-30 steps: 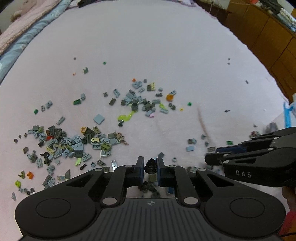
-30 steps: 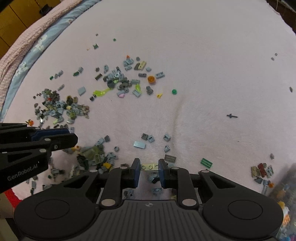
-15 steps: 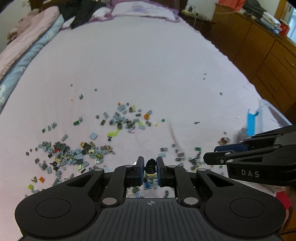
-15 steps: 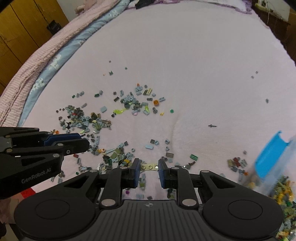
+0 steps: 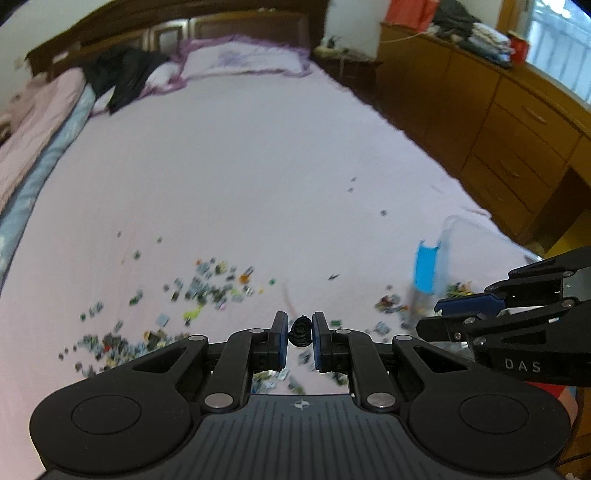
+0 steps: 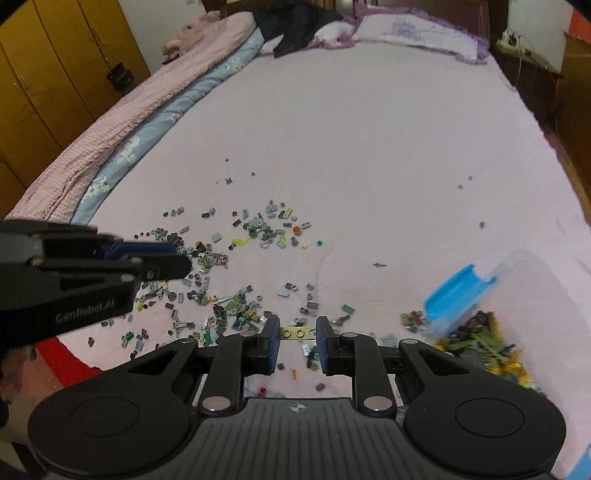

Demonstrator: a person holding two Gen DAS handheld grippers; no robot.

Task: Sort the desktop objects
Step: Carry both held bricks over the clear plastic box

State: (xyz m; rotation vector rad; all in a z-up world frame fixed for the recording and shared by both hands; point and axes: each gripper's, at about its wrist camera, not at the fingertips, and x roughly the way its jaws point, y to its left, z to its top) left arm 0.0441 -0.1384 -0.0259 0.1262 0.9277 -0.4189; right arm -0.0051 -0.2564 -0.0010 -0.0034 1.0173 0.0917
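— Left gripper (image 5: 300,332) is clamped on a small black round piece (image 5: 301,331), as I see it.
— And mine on the right?
— Right gripper (image 6: 298,333) pinches a tan studded plate (image 6: 297,333). Loose bricks (image 6: 229,258) lie scattered on the pink bedsheet (image 6: 369,147); I see the clear bin (image 6: 517,295), blue latch, lower right.

You are working in a home bedroom: a wide bed (image 6: 369,147) with a pale pink sheet fills the view, a purple-frilled pillow (image 5: 240,61) lies against a dark wooden headboard (image 5: 177,27), and a folded pink quilt (image 6: 122,110) runs along one side. Wooden drawers (image 5: 517,140) with stacked clothes (image 5: 469,29) stand beside you, and yellow wardrobe doors (image 6: 48,74) opposite
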